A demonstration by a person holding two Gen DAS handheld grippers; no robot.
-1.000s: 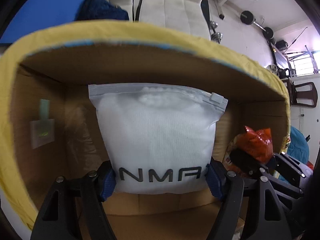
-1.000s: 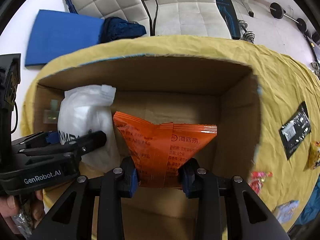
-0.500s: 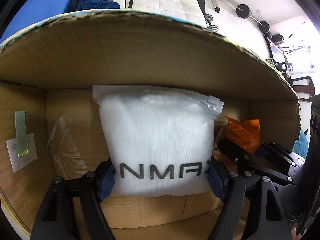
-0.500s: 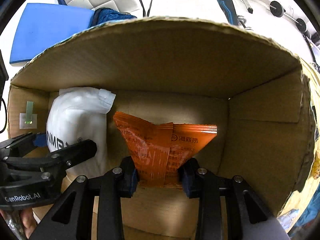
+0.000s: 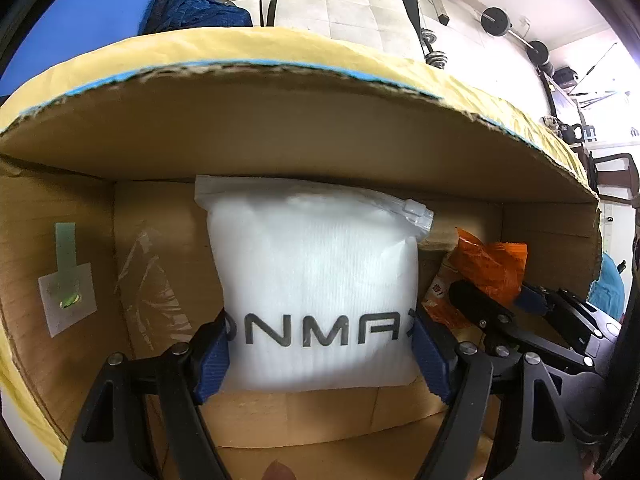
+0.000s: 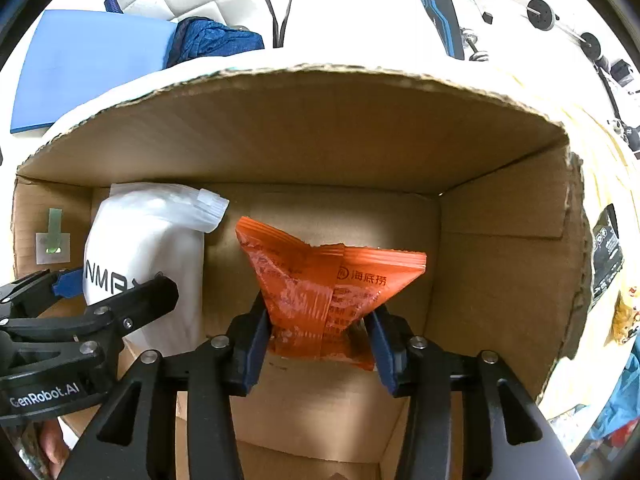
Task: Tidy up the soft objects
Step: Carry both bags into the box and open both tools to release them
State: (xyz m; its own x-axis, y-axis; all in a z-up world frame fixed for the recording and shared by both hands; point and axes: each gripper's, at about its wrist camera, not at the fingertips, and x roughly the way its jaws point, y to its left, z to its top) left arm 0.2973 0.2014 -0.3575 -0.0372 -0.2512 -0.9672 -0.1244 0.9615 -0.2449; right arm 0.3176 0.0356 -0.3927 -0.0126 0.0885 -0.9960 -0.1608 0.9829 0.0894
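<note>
My left gripper (image 5: 320,354) is shut on a white zip bag (image 5: 316,280) with dark letters and holds it inside the cardboard box (image 5: 280,136), near its left side. My right gripper (image 6: 320,344) is shut on an orange snack packet (image 6: 320,280) and holds it inside the same box (image 6: 320,132), to the right of the white bag (image 6: 148,248). The left gripper (image 6: 108,286) also shows in the right wrist view. The orange packet (image 5: 488,272) also shows at the right of the left wrist view. Whether either item touches the box floor is hidden.
The box stands on a yellow cloth (image 6: 616,184) with a black packet (image 6: 606,246) and other small packets at the right. A white label with green tape (image 5: 68,296) is on the left box wall. Beyond are white chairs (image 5: 352,4), a blue mat (image 6: 88,64) and weights.
Over the last second both grippers have gone down into the box with their items. In the last half second the left view has risen a little, so the cloth beyond the rim shows again.
</note>
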